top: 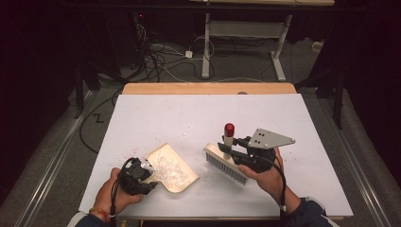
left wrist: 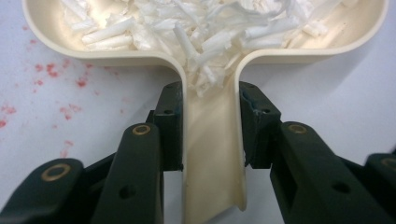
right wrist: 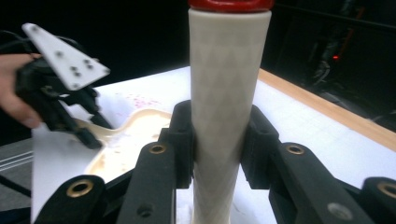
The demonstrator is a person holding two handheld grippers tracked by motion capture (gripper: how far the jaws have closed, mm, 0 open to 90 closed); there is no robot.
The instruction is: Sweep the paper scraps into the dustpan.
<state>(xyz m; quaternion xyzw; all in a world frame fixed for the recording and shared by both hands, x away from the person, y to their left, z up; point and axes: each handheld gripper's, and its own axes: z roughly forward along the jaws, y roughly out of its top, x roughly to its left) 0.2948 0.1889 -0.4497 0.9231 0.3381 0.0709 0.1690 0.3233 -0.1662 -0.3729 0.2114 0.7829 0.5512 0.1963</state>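
Left hand-held gripper sits near the tabletop's near-left corner, its jaws pinching the narrow handle of the cream dustpan. In the left gripper view the jaws press on either side of that handle channel, and the pan's bowl is heaped with white shredded scraps, a few spilling down into the handle. Faint red specks dot the white surface beside the pan, toward the left edge.

Over to the right hand-held gripper, close to the near edge and right of the middle: it is clamped on the brush, jaws closed around its pale upright handle with the red cap on top. The bristle head lies low over the tabletop, just beside the dustpan's open lip; whether the bristles touch the surface, I cannot tell. A small white scrap lies between brush and pan.
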